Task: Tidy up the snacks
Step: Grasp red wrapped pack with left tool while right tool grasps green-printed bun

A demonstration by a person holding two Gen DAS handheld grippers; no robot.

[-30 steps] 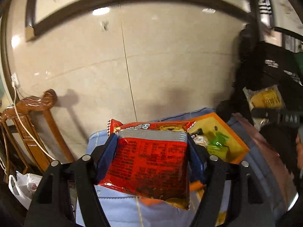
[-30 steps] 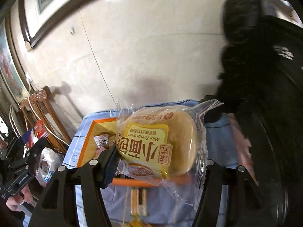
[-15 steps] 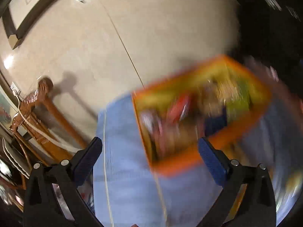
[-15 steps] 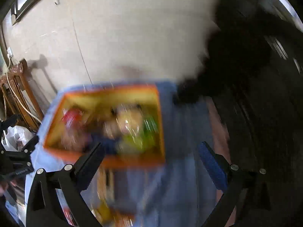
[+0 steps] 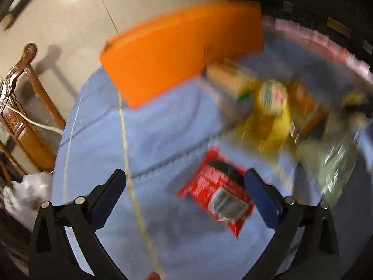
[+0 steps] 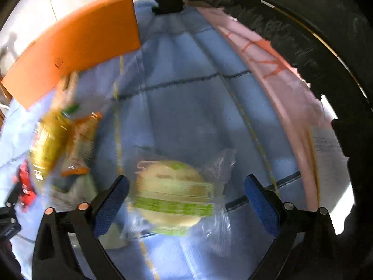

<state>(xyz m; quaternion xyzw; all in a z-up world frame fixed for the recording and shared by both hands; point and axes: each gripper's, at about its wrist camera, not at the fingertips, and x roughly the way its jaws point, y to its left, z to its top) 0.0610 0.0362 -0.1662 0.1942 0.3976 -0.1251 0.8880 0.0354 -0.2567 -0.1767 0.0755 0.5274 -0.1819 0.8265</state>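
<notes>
My left gripper [image 5: 185, 192] is open over a red snack packet [image 5: 216, 198] that lies flat on the blue cloth [image 5: 139, 140]. My right gripper [image 6: 186, 198] is open over a clear-wrapped bun with a green label [image 6: 173, 193] on the same cloth. The orange box [image 5: 181, 49] stands at the back; only its outer wall shows, also in the right wrist view [image 6: 70, 44]. A blurred heap of yellow, orange and green snack packs [image 5: 279, 107] lies right of the red packet, and it shows left of the bun in the right wrist view [image 6: 60, 135].
A carved wooden chair [image 5: 21, 107] and a white plastic bag [image 5: 25, 196] stand left of the table. A pink cloth edge [image 6: 279, 70] and dark furniture [image 6: 314, 23] border the right side. A beige tiled wall [image 5: 58, 23] rises behind.
Both grippers let go of their snacks, the red packet and the yellow-labelled bun, above the orange box. They have swung down and back and now hang open over other snacks on the cloth.
</notes>
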